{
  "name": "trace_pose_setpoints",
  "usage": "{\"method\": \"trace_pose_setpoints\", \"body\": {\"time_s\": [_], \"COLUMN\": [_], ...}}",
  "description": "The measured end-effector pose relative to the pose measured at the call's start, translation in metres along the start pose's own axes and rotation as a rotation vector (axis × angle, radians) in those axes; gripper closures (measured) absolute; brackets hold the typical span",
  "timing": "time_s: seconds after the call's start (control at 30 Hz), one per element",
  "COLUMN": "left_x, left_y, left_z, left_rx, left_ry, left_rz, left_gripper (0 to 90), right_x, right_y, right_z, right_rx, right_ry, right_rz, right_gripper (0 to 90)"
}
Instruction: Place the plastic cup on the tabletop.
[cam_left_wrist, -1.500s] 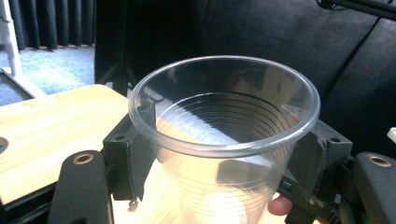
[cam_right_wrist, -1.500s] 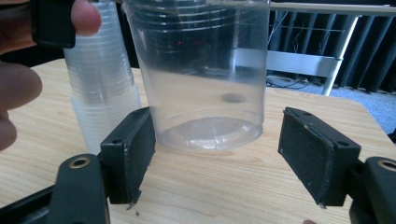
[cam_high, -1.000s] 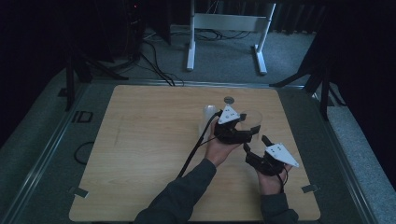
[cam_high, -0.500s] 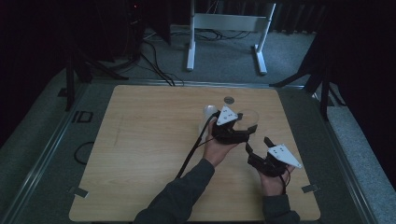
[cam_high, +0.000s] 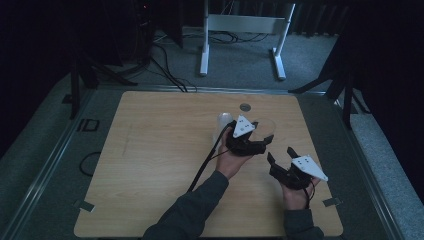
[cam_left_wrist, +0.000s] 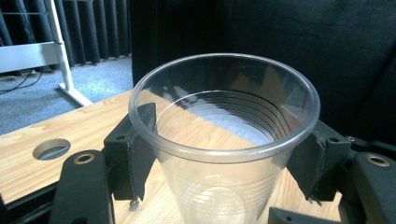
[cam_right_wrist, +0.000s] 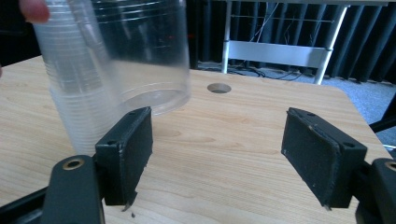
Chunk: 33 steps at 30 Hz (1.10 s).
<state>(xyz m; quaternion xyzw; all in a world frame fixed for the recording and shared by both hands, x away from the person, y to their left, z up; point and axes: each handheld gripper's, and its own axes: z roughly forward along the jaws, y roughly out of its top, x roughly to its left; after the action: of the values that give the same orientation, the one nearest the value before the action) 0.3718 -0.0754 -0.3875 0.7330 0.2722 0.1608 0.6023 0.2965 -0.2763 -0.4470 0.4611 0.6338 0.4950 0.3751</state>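
Left gripper (cam_high: 260, 134): jaws closed on a clear plastic cup (cam_left_wrist: 224, 140), pads pressing its wall on both sides just below the rim. The cup stands upright, right of centre on the wooden table (cam_high: 150, 165) toward the far side, near a round hole (cam_high: 244, 107) in the tabletop. A stack of clear cups (cam_high: 223, 125) stands just to the left of the held cup. Right gripper (cam_high: 280, 155): jaws wide apart, nothing between them, positioned nearer and to the right, apart from the cup.
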Motion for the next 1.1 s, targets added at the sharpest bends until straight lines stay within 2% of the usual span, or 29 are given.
{"method": "trace_pose_setpoints", "body": {"time_s": [0.47, 1.1], "left_x": [0.000, 0.002], "left_y": [-0.007, -0.011], "left_z": [-0.003, -0.006], "left_rx": [0.011, 0.001], "left_ry": [0.024, 0.044], "left_rz": [0.024, 0.022], "left_gripper": [30.9, 31.0], "right_x": [-0.009, -0.010], "right_y": [0.000, 0.000], "right_z": [0.001, 0.001], "right_rx": [-0.007, -0.007], "right_ry": [-0.024, -0.031], "right_rz": [0.020, 0.020], "right_gripper": [24.7, 24.8]}}
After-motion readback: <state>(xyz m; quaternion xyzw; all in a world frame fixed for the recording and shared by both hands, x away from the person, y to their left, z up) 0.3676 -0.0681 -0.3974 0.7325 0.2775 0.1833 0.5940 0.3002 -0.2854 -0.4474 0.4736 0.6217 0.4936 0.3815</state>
